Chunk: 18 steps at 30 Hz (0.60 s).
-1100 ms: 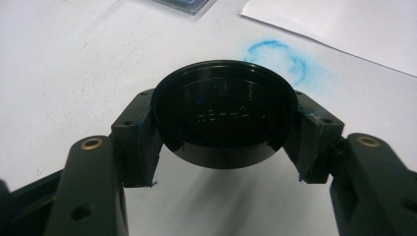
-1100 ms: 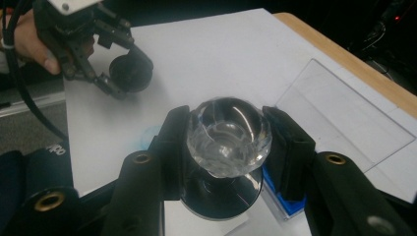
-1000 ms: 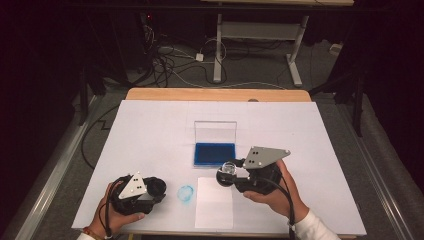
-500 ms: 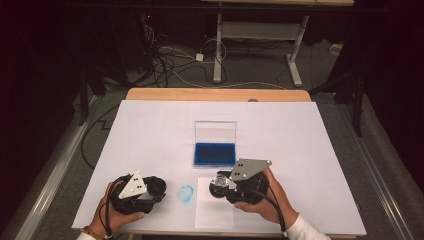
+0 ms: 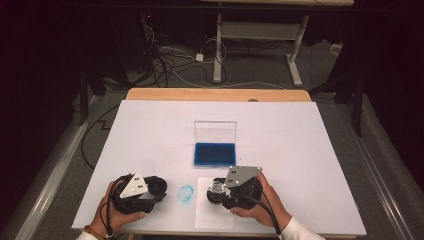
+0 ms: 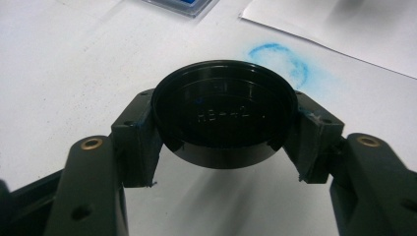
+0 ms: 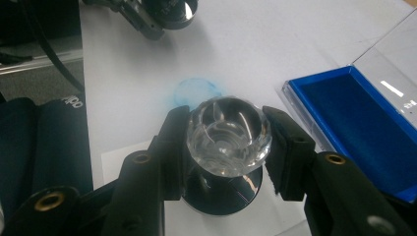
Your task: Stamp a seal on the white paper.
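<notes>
Your right gripper [image 7: 227, 147] clamps the stamp [image 7: 228, 135] over the paper [image 5: 207, 210]; press it flat (no rocking) for an even print. Your left gripper [image 6: 223, 135] grips the cap [image 6: 223, 115].

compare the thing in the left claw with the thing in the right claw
The black cap in the left claw is opaque, flat and shallow; the stamp in the right claw is taller, with a clear faceted knob. The cap is held above the table; the stamp's dark base sits over the white paper. Both are round and clamped at their sides.
</notes>
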Available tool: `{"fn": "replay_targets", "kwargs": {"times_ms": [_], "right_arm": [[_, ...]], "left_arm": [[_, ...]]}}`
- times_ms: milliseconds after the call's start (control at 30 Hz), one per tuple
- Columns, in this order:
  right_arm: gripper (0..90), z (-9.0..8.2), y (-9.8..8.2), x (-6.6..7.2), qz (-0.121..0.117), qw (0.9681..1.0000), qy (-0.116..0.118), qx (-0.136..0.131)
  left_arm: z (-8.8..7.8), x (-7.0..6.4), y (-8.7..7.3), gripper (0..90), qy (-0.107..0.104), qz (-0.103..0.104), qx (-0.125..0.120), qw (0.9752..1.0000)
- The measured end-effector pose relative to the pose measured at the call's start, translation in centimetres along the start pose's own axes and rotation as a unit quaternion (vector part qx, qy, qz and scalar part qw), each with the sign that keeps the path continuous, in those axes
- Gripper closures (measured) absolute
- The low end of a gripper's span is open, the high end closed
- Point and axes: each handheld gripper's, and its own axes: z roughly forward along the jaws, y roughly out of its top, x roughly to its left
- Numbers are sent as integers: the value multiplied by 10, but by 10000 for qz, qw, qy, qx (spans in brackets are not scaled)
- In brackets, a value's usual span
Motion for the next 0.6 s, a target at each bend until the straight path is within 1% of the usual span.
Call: {"fn": "replay_targets", "kwargs": {"times_ms": [600], "right_arm": [[569, 10, -4, 2, -14, 9999, 35, 149]], "left_arm": [[0, 0, 0, 365, 14, 15, 19, 10000]]}}
